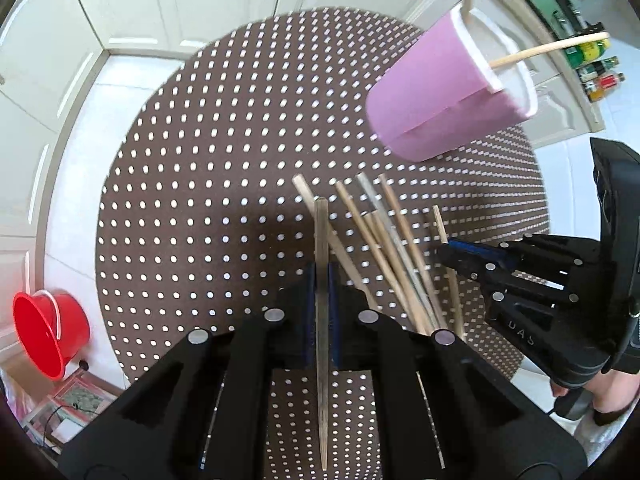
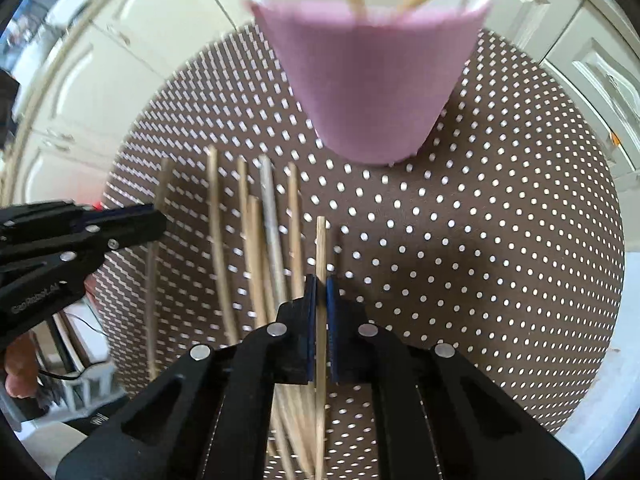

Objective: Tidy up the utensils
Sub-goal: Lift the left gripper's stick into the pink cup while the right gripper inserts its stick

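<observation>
Left wrist view: the left gripper has its jaws clenched on a thin wooden chopstick above the brown polka-dot round counter; loose sticks lie beside a pink paper cup; right wrist view: the right gripper jaws grasp another wooden stick; they look light, stiff and smooth, best pinched mid-shaft.

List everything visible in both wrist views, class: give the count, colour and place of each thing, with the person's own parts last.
Cup: one, pink, far side of table, two chopsticks inside.
Loose chopsticks: about six, mostly tan, one grey, lying together on table.
Table: one, round, brown with white dots.
Bucket: one, red, on floor.
Cabinets: white, behind table.
Left gripper: black, shut on one chopstick.
Right gripper: black, shut on one chopstick.
</observation>
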A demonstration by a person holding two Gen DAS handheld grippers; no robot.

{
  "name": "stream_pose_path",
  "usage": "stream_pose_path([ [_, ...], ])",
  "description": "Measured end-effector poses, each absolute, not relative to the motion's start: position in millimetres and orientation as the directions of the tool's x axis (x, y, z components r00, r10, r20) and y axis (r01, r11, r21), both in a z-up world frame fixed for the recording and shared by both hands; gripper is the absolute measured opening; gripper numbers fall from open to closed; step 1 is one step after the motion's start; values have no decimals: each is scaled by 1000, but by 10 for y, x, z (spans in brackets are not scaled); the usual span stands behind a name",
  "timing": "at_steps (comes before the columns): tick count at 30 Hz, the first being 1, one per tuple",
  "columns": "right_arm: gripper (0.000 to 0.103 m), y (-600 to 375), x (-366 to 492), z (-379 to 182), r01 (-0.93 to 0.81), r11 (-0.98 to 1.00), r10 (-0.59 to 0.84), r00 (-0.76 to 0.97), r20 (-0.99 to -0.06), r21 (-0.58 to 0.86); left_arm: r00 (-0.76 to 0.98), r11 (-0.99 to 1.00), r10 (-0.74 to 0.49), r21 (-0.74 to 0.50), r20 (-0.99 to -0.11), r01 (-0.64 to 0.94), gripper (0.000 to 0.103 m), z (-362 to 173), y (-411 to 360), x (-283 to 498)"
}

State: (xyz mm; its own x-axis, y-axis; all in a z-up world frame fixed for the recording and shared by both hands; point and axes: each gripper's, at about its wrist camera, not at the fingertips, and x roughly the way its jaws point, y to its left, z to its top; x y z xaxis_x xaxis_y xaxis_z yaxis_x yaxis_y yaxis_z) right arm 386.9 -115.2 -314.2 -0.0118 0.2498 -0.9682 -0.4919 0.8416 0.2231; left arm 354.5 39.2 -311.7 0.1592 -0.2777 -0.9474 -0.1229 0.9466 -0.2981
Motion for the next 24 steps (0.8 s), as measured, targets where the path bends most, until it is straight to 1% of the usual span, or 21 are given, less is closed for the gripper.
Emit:
stream_pose_path([
  [5,4,-1323,3846,-2706,-459,849,344,102,-933,263,234,948,-290,-313,-928,-66,6,-2771,347,3562],
  [10,4,-1473,3741,-2288,-443,860,380,221,-898,255,313,945,-304,-327,-900,-22,6,-2334,301,3545],
  [12,4,-1540,3703,-2135,-432,867,391,276,-878,250,342,943,-308,-333,-888,-16,6,-2234,288,3557],
  [16,4,-1618,3661,-1934,-402,870,438,369,-820,283,419,935,-326,-354,-847,11,6,-1888,274,3560],
  [24,4,-1660,3651,-1407,-372,893,436,579,-689,252,527,932,-337,-356,-780,69,6,-1274,188,3571],
])
